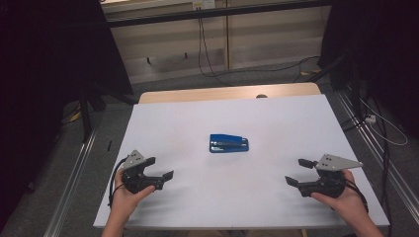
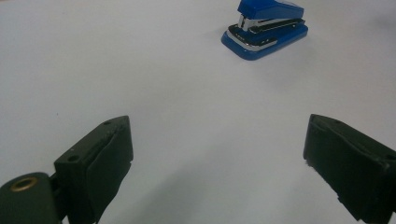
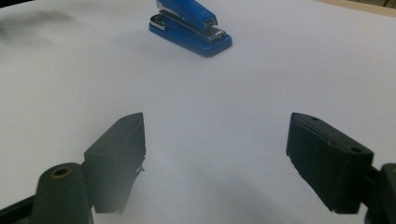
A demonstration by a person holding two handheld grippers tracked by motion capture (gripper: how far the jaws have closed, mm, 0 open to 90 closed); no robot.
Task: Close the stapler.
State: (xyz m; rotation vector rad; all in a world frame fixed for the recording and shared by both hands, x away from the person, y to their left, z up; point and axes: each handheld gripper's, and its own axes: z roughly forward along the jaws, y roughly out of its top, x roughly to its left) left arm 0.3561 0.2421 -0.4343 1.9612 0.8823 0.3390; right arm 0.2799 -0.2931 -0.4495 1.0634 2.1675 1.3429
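A small blue stapler lies on the white table top near its middle, closed, with a chrome strip along its side. In the left gripper view the stapler is far ahead and to the right; in the right gripper view the stapler is far ahead and slightly left. My left gripper is held near the front left of the table, jaws wide apart and empty. My right gripper is held near the front right, open too, with nothing between its jaws. Both point inward toward the stapler, well short of it.
The table's wooden far edge shows beyond the white sheet. Black cables hang down the back wall and others run across the floor at right. Metal rails flank the table on both sides.
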